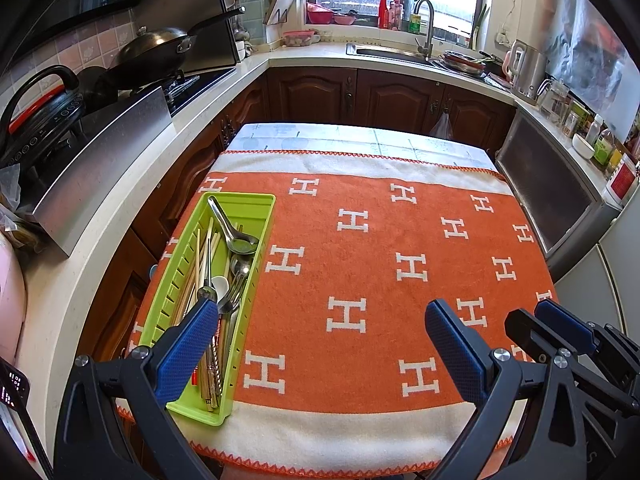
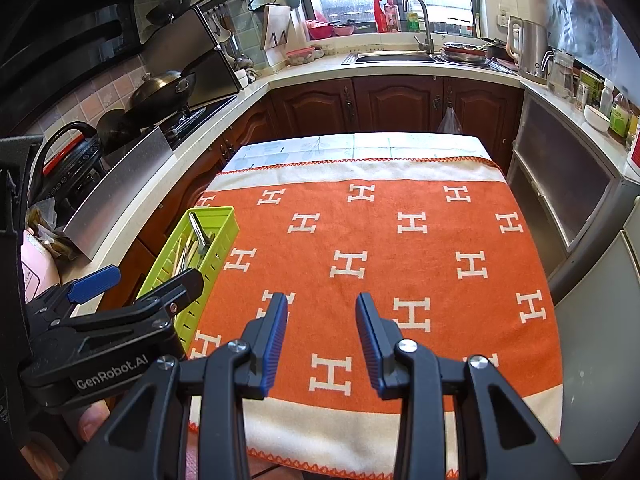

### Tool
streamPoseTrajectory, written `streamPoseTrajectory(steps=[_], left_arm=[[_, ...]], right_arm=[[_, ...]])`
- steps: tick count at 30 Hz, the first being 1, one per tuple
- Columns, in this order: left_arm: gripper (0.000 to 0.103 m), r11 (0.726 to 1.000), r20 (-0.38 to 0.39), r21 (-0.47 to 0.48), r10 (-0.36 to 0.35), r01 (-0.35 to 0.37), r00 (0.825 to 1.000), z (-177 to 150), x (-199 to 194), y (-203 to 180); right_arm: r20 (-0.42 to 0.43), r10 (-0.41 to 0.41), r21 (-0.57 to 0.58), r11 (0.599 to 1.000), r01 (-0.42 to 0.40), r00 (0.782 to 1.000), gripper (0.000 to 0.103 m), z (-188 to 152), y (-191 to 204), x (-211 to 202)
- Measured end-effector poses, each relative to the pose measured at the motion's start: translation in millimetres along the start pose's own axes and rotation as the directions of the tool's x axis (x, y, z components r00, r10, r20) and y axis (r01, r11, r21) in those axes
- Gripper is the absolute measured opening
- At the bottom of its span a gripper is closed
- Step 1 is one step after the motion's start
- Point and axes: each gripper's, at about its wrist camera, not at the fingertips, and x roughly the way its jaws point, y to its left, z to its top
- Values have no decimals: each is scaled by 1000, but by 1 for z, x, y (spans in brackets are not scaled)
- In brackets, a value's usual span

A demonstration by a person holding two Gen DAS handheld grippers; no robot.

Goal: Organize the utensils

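Both claws hang empty over the tabletop's near edge: left claw [image 1: 320, 340] spread wide, right claw [image 2: 322, 320] apart. Every utensil [image 1: 224, 280] in view lies in the green tray [image 1: 176, 276] by the left edge. That fits sorting finished, or emptying ahead.

Both wrist cameras look forward and down over the near edge of the orange blanket [image 1: 360, 264] toward the sink [image 1: 392, 53]. The left one sits nearer the green tray [image 1: 264, 216], the right one further right; both share blanket, tray, counters and window.
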Motion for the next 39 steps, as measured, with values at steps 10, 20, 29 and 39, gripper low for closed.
streamPoseTrajectory(steps=[10, 20, 29, 39], left_arm=[[102, 1000, -6, 1, 0, 0, 1000, -5, 0, 0], [102, 1000, -9, 1, 0, 0, 1000, -5, 1, -2], [102, 1000, -10, 2, 1, -1, 1000, -4, 2, -2], [102, 1000, -20, 12, 3, -3, 1000, -5, 4, -5]], right_arm=[[-3, 1, 1, 1000, -1, 1000, 36, 0, 0, 0], [-2, 1, 1, 1000, -1, 1000, 36, 2, -1, 1], [-4, 2, 2, 1000, -2, 1000, 36, 1, -1, 1], [-11, 10, 15, 1000, -9, 1000, 36, -5, -5, 5]])
